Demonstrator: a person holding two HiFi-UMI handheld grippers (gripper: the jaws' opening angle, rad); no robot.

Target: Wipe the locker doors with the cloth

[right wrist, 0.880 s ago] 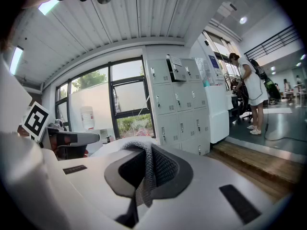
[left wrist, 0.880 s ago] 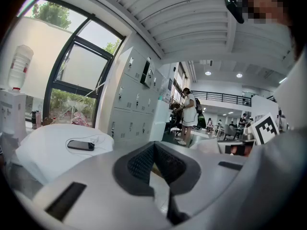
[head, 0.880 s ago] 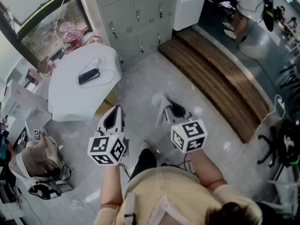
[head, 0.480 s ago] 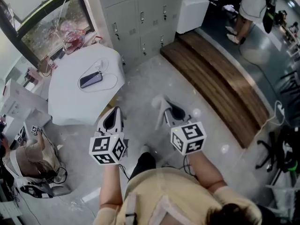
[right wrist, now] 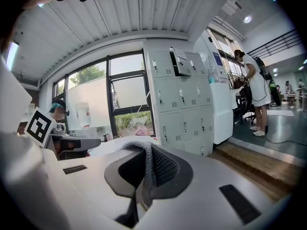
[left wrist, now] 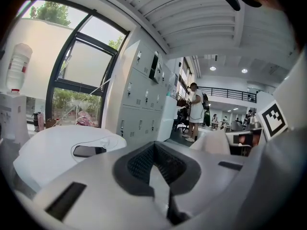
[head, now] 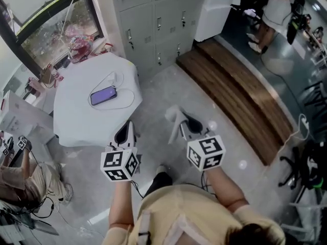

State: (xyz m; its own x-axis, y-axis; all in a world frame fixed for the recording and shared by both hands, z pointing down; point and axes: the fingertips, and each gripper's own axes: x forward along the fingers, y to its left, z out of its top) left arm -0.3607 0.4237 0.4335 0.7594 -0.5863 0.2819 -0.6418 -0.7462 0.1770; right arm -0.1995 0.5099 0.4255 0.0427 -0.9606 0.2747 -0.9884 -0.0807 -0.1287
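The grey locker doors point(head: 153, 19) stand ahead of me, beyond a stretch of floor; they also show in the left gripper view point(left wrist: 139, 95) and the right gripper view point(right wrist: 184, 99). My right gripper point(head: 181, 117) is shut on a grey knitted cloth point(right wrist: 143, 169), whose pale end sticks out past the jaws point(head: 172, 114). My left gripper point(head: 124, 128) is held beside it at waist height, shut, with nothing between its pads point(left wrist: 156, 152). Both grippers are well short of the lockers.
A white table point(head: 82, 121) with a phone point(head: 103, 95) and cable stands at my left, close to the left gripper. A wooden step point(head: 235, 91) runs along the right. A person point(head: 276, 4) stands at the far right; another sits low at left point(head: 20, 172).
The lockers, table and step have slid down and nearer in the head view as I move toward them. Both grippers keep their pose, the cloth still held in the right one.
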